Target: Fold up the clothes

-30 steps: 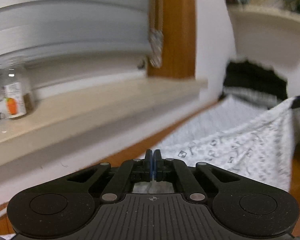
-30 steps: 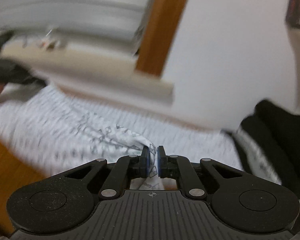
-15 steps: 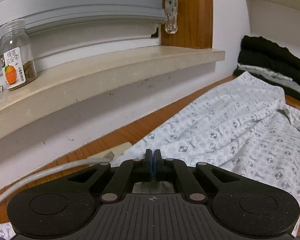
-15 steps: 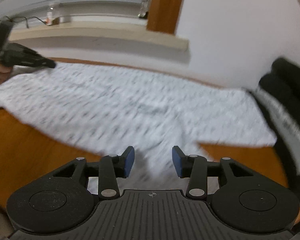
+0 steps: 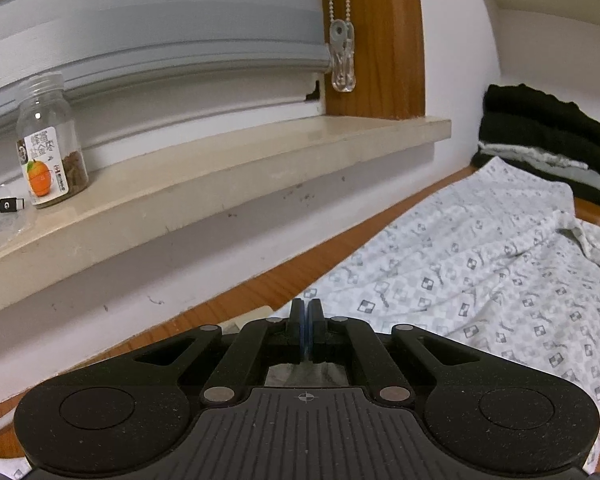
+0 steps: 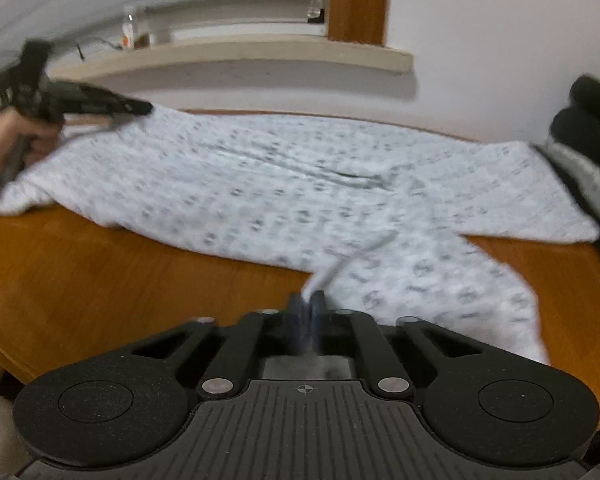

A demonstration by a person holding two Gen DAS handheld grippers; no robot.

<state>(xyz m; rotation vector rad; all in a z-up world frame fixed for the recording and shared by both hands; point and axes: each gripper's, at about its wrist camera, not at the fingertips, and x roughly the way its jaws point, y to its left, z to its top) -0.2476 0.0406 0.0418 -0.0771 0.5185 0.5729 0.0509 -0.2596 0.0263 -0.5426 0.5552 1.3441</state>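
A white garment with a small grey check print [image 5: 480, 280] lies spread on the wooden table [image 6: 100, 280]. In the right wrist view the garment [image 6: 300, 184] runs from far left to right. My left gripper [image 5: 306, 320] is shut, with cloth showing under its pads. In the right wrist view the left gripper [image 6: 142, 109] pinches the garment's far left corner, held by a hand [image 6: 12, 140]. My right gripper [image 6: 307, 312] is closing on a raised fold at the garment's near edge, and a white strip of cloth rises from between its pads.
A stack of folded black and grey clothes [image 5: 540, 140] sits against the wall at the right, touching the garment. A stone window sill [image 5: 220, 168] above the table carries a clear jar [image 5: 50, 144] and a cable end [image 5: 0, 206]. A blind cord pull [image 5: 342, 60] hangs over it.
My right gripper let go, opened wide, sank toward the table and closed again on the garment's near fold. The garment dropped from hanging to lying flat. The left gripper kept its grip.
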